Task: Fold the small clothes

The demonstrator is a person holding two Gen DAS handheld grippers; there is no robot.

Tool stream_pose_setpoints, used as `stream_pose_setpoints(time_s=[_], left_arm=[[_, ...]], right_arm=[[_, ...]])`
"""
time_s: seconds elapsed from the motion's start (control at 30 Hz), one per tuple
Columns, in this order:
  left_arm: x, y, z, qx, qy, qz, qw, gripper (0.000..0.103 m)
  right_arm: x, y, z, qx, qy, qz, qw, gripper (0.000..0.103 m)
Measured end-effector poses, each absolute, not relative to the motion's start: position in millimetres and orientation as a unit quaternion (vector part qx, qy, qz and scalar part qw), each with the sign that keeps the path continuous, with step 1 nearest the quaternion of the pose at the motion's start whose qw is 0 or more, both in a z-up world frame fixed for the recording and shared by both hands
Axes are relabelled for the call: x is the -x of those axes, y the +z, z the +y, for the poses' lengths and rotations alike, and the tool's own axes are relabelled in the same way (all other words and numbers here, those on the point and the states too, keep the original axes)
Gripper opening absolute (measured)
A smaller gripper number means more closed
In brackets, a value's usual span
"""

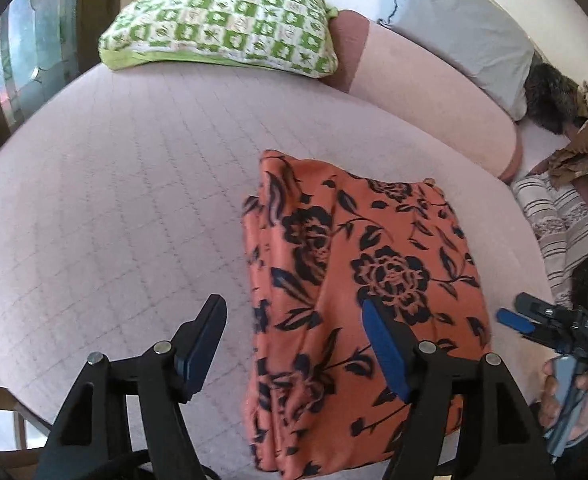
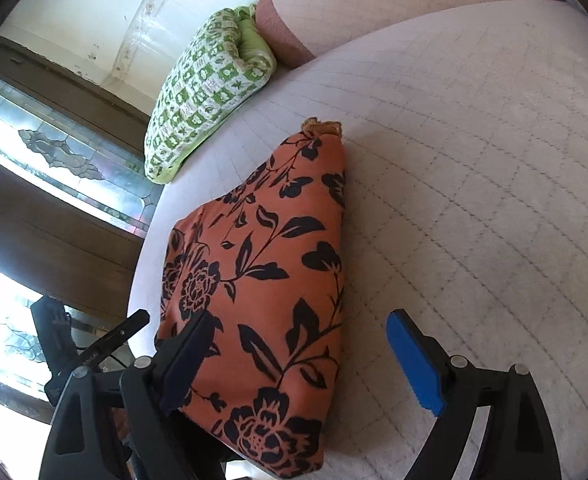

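Quilted pink mattress (image 1: 114,200) bears a folded orange floral garment (image 1: 357,300); both tools, left tool (image 1: 294,332) and right tool (image 2: 297,356), gape unloaded.

So the folded cloth (image 1: 357,304) lies flat on the mattress (image 1: 114,208), near its front edge. From the cloth, the pillow (image 1: 222,24) sits at about 11 o'clock, well apart, at the far end. A bolster (image 1: 433,100) runs along the mattress at 1 o'clock, with a second pillow (image 1: 461,28) behind it. Left gripper (image 1: 294,344) hangs over the cloth's near left edge, right gripper (image 1: 511,320) off at 3 o'clock.
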State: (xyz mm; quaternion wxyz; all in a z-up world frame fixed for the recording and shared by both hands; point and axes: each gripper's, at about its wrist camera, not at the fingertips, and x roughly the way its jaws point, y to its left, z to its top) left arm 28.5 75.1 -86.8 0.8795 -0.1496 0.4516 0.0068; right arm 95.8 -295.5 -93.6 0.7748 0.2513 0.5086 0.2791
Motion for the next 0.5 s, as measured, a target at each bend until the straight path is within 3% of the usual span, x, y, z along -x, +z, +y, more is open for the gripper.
stream_pose_setpoints(time_s=[0.07, 0.17, 0.2, 0.23, 0.3, 0.33, 0.37, 0.43, 0.5], left_arm=[[-31, -90, 78, 0.171, -0.005, 0.450, 0.877, 0.082], [-43, -113, 82, 0.183, -0.010, 0.470, 0.863, 0.083], [-49, -128, 82, 0.183, -0.020, 0.488, 0.853, 0.076], [-52, -142, 83, 0.188, -0.028, 0.507, 0.841, 0.056], [-50, -142, 83, 0.187, -0.032, 0.495, 0.848, 0.050], [-50, -139, 82, 0.188, -0.036, 0.496, 0.847, 0.037], [-48, -134, 81, 0.189, -0.037, 0.493, 0.848, 0.032], [-44, -121, 76, 0.171, -0.043, 0.477, 0.861, 0.031], [-44, -125, 75, 0.165, -0.045, 0.481, 0.860, 0.037]], right_arm=[[-101, -98, -292, -0.256, 0.280, 0.511, 0.771, 0.090], [-112, -110, -281, -0.260, 0.283, 0.528, 0.758, 0.090], [-115, -117, -274, -0.263, 0.292, 0.536, 0.747, 0.090], [-117, -121, -267, -0.260, 0.305, 0.544, 0.737, 0.090], [-117, -127, -250, -0.226, 0.318, 0.560, 0.731, 0.066], [-115, -126, -246, -0.209, 0.311, 0.559, 0.740, 0.060], [-113, -123, -245, -0.207, 0.312, 0.554, 0.744, 0.051], [-109, -111, -248, -0.198, 0.311, 0.537, 0.759, 0.048], [-106, -110, -247, -0.182, 0.304, 0.531, 0.769, 0.051]])
